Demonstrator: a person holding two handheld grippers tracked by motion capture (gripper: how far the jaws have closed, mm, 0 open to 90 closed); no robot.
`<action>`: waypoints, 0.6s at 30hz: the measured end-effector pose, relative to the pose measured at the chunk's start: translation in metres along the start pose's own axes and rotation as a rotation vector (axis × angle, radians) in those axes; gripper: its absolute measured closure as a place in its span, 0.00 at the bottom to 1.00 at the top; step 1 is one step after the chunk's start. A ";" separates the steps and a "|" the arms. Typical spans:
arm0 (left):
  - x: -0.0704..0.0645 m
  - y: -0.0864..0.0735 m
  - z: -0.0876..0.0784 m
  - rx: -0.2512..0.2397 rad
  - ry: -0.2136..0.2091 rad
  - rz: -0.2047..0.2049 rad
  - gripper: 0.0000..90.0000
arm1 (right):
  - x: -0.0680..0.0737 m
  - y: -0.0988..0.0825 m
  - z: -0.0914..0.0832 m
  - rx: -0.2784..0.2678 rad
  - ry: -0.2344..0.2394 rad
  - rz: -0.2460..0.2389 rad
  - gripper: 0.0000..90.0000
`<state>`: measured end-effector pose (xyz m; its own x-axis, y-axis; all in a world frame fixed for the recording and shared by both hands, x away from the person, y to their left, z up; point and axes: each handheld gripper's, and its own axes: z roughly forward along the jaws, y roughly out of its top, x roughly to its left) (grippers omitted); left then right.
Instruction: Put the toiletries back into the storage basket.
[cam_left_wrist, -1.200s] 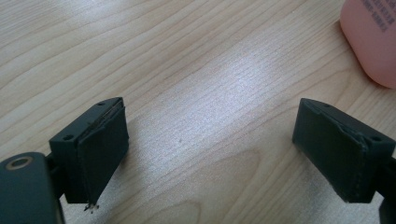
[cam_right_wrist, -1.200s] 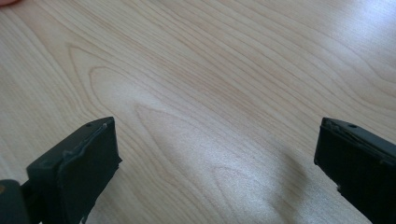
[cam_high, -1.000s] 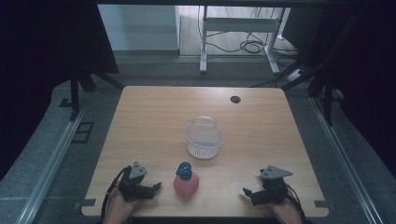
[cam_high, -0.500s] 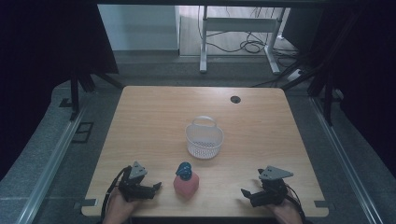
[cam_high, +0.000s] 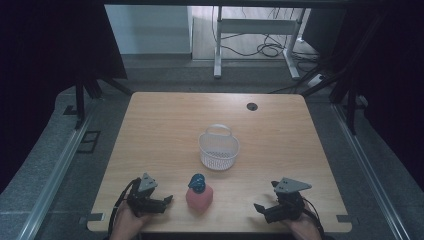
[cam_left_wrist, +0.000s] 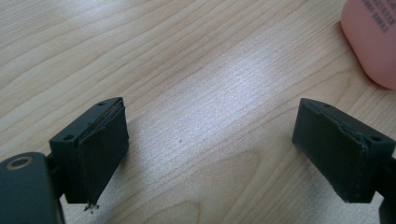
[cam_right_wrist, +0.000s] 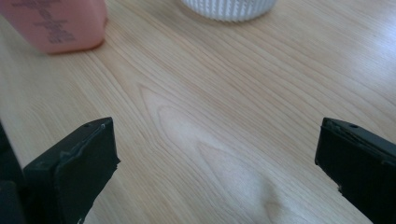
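Note:
A pink bottle (cam_high: 200, 197) with a blue cap (cam_high: 196, 182) stands upright near the front edge of the wooden table (cam_high: 160, 125). Behind it, near the table's middle, sits a white ribbed basket (cam_high: 218, 149) with a handle. My left gripper (cam_high: 165, 201) rests low at the front left, open, its jaws pointing right toward the bottle; the pink bottle (cam_left_wrist: 373, 37) shows at the upper right of the left gripper view. My right gripper (cam_high: 260, 209) is open at the front right, jaws pointing left. The right gripper view holds the pink bottle (cam_right_wrist: 58, 23) and the basket's base (cam_right_wrist: 228, 7).
A small dark round hole (cam_high: 251, 106) lies in the table near its back right corner. Beyond the table are grey floor, a white desk frame (cam_high: 252, 37) with cables and dark curtains on both sides. Bare wood lies between the two grippers and the bottle.
Both grippers have shifted only slightly at the front edge; the right one has turned a little more to the left. Bottle and basket have not moved.

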<state>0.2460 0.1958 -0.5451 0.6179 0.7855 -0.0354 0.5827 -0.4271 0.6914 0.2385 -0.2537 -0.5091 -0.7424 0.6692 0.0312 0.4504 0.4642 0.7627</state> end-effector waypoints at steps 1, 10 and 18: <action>0.000 0.000 0.000 0.000 0.000 0.000 0.11 | 0.000 0.001 0.000 -0.002 0.004 0.000 0.00; 0.000 0.000 0.000 0.001 0.002 -0.001 0.11 | 0.011 0.017 -0.003 0.002 0.055 -0.026 0.00; 0.000 0.000 0.000 0.001 0.003 -0.003 0.11 | 0.019 0.027 -0.001 -0.009 0.071 -0.038 0.00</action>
<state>0.2459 0.1954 -0.5450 0.6145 0.7882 -0.0349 0.5849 -0.4254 0.6906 0.2361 -0.2292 -0.4867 -0.7920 0.6086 0.0475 0.4173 0.4830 0.7698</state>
